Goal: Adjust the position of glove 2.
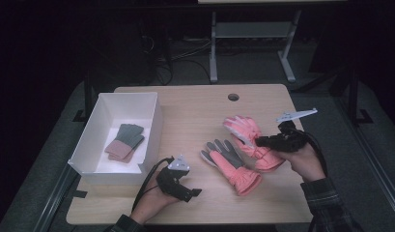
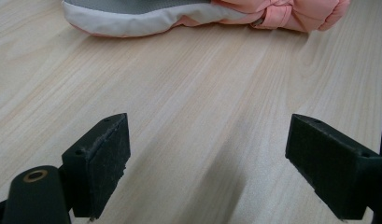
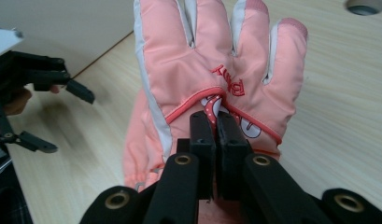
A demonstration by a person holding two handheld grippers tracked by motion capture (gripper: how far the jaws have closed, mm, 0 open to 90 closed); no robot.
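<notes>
On the wooden table point(image 1: 195, 116) the white box point(image 1: 101, 128) sits far left. The right gripper point(image 3: 215, 122) is pinched on the far pink glove point(image 3: 216, 60), fingers pointing away; the near pink glove point(image 1: 231, 166) lies just right of the wide-open left gripper point(image 2: 207, 158)

bare table point(image 1: 195, 116) between box point(image 1: 154, 126), gloves point(image 1: 231, 164)
</notes>
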